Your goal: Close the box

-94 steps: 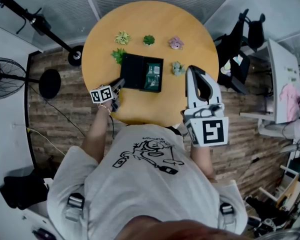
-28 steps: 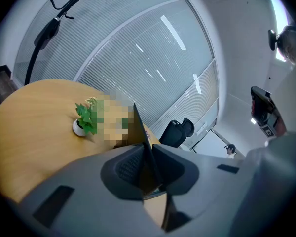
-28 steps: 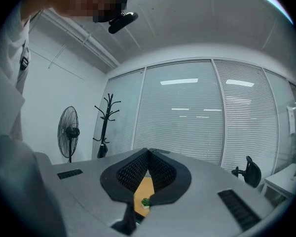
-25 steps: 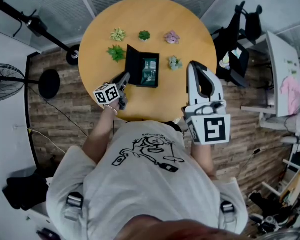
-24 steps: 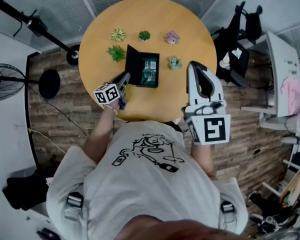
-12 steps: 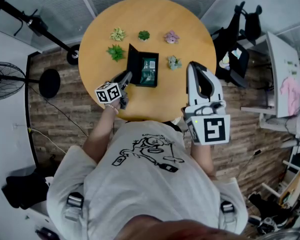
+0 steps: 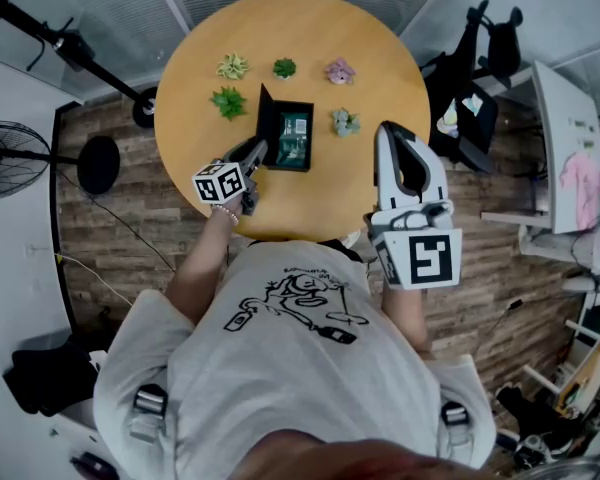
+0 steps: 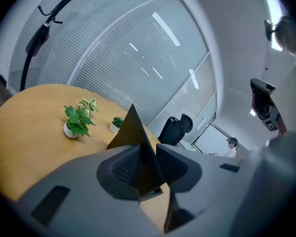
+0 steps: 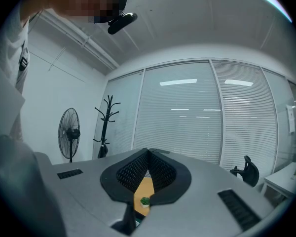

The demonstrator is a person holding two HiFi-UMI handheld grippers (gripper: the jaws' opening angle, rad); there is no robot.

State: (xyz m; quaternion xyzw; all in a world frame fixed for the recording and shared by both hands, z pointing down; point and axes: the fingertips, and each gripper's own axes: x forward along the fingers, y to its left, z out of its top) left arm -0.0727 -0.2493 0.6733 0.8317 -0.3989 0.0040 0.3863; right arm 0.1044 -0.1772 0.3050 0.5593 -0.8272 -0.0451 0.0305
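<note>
We have the black box [image 7: 298, 140] near the middle of the round tabletop [image 7: 380, 68], its lid [image 7: 264, 118] raised steeply on the left side and the tray still uncovered. Our left tongs [image 7: 256, 152] sit at the lid's near corner. In the left gripper view that dark corner stands between the jaws, which are opening, so the pads no longer seem to pinch it. Our right tongs [image 9: 148, 153] hang high above the tabletop's near right edge, tips together and empty. The danger, as we judge it, lies in letting go with the lid so close to upright: with nothing steering it, it may tip back open instead of dropping onto the tray. A jaw could also catch the corner as we pull away and drag the light box sideways. The green plant [image 7: 228, 100] stands just beside the lid and could be knocked.
</note>
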